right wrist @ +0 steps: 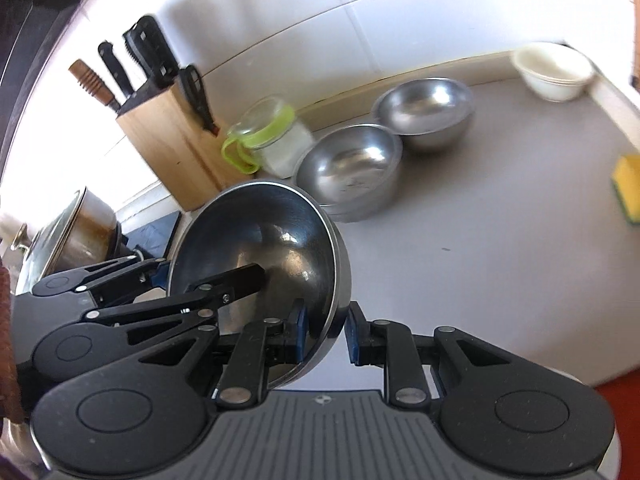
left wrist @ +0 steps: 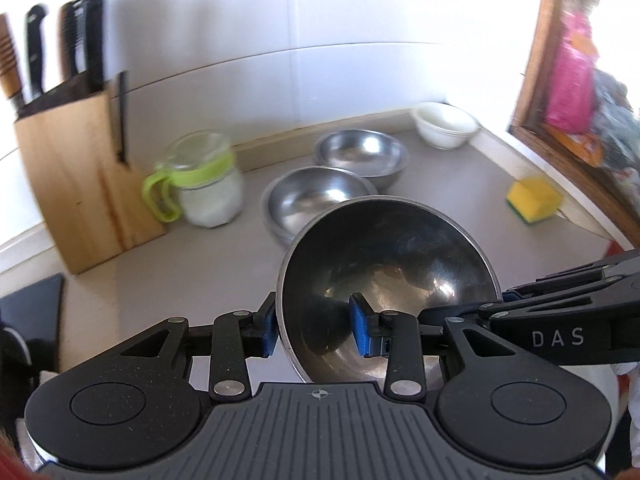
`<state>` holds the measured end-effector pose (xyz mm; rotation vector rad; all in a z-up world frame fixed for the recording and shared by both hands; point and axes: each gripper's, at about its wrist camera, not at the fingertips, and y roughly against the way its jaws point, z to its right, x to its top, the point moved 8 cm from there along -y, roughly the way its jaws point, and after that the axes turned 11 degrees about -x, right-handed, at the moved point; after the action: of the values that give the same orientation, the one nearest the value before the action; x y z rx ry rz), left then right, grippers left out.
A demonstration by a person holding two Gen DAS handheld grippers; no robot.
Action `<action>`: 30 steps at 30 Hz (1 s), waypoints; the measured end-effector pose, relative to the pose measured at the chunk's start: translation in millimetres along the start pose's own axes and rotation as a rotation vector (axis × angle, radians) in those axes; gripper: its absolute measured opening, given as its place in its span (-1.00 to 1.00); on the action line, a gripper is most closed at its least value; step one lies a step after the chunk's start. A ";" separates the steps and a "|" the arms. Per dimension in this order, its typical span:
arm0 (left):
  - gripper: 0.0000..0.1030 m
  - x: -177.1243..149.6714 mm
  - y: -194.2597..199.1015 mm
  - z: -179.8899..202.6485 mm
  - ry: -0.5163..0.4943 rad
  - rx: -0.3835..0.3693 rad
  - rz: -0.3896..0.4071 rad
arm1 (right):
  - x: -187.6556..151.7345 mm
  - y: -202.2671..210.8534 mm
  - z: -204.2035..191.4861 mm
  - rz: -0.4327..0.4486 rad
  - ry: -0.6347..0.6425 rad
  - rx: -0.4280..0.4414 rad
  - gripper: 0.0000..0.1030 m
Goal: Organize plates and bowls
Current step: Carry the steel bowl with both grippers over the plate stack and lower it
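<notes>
Your left tool [left wrist: 316,330] clamps the rim of a dark, glossy steel bowl [left wrist: 390,284], one blue pad inside and one outside. Your right tool [right wrist: 324,336] straddles the opposite rim, its inner pad touching; whether it pinches, you cannot tell. The bowl hangs tilted above the grey tabletop [right wrist: 500,240]. Beyond it sit two nested stacks of brushed steel bowls [left wrist: 320,200], a white bowl [left wrist: 446,125], a lidded jar [left wrist: 206,178] and a wooden knife block [left wrist: 76,184].
</notes>
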<state>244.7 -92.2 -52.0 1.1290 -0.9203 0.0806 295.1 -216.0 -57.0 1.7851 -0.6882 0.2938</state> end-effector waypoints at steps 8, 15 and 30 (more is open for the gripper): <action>-0.10 -7.5 -12.1 61.8 -0.087 -0.109 -0.024 | -28.5 38.2 47.4 0.013 -0.070 -0.072 -0.52; -0.06 -27.0 -22.5 106.4 -0.151 -0.174 -0.080 | -62.5 55.5 81.5 -0.018 -0.136 -0.109 -0.51; -0.07 -66.6 -33.4 149.8 -0.186 -0.233 -0.185 | -108.4 66.5 109.9 -0.098 -0.164 -0.147 -0.47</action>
<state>130.0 -202.4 -103.8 1.0098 -0.9584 -0.2805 154.1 -298.2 -97.0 1.7083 -0.7163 0.0290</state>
